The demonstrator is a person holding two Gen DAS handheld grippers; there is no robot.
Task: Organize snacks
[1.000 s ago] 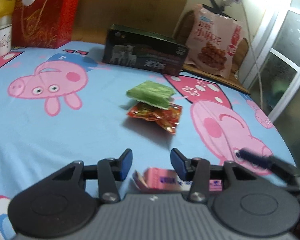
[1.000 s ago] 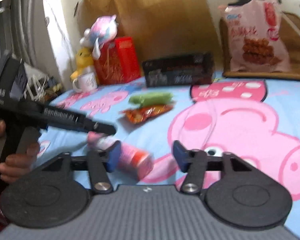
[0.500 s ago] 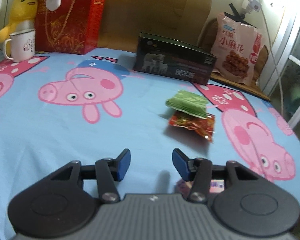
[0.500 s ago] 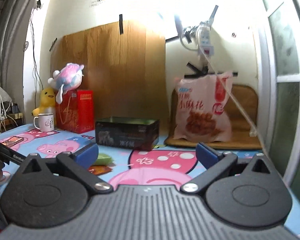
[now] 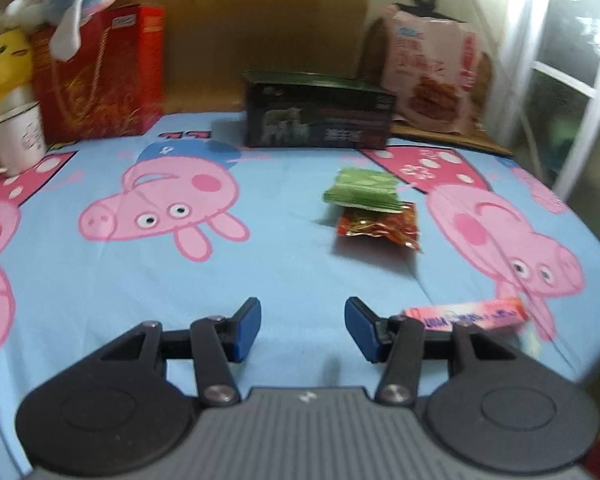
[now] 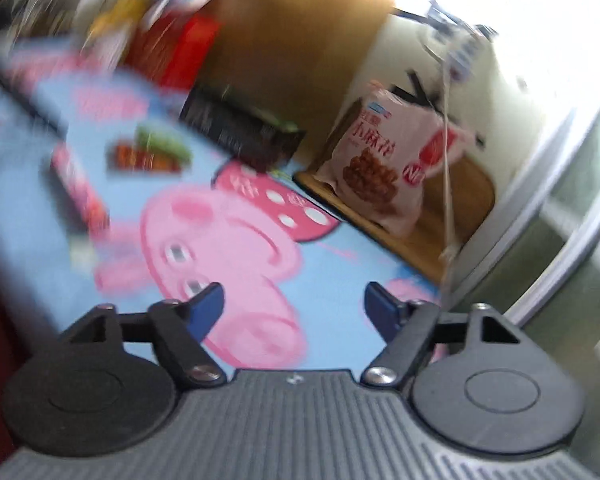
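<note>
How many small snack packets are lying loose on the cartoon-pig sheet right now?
3. A green packet lies overlapping a red-orange packet mid-sheet, short of the dark box. A pink packet lies nearer, at the right. Others may be hidden beneath the gripper bodies.

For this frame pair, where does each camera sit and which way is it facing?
Left wrist: on the left hand-held gripper, looking down across the cartoon bedsheet toward the dark box; own open fingers show, empty.
Right wrist: on the right hand-held gripper, tilted and blurred, facing the big snack bag; jaws closing on nothing.
Shared: box, bag, green packet, pink packet.
</note>
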